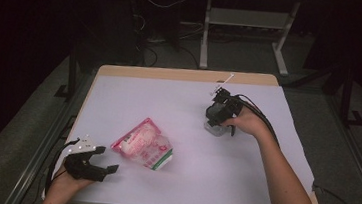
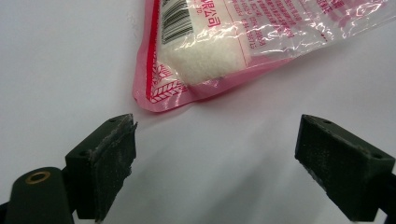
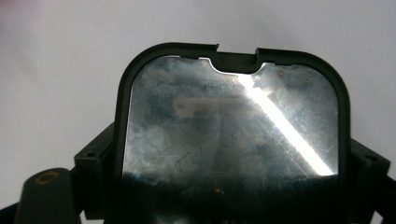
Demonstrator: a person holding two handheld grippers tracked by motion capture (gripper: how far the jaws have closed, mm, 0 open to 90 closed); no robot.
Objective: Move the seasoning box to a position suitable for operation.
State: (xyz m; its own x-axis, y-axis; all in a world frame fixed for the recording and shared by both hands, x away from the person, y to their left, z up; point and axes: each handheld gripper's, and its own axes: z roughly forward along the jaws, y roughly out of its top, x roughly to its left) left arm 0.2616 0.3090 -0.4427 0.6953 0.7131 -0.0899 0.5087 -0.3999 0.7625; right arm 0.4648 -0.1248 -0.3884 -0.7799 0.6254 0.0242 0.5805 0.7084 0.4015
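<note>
The left tongs (image 2: pixel 215 154) gape wide with nothing in them – the pink bag (image 2: pixel 243 46) lies at twelve o'clock, just ahead, long side slanting. The right tongs (image 1: pixel 216 120) squeeze a clear box (image 3: pixel 231 121) far off.

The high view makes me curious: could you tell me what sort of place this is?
Probably a lab or workshop set up for recording: a white-topped table, loose cables on the floor behind, and a bare metal bench frame in a dim room.

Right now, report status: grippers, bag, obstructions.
Left gripper open, short of pink bag. Right gripper flanks black-rimmed container, grip unclear. No obstacle before bag.
</note>
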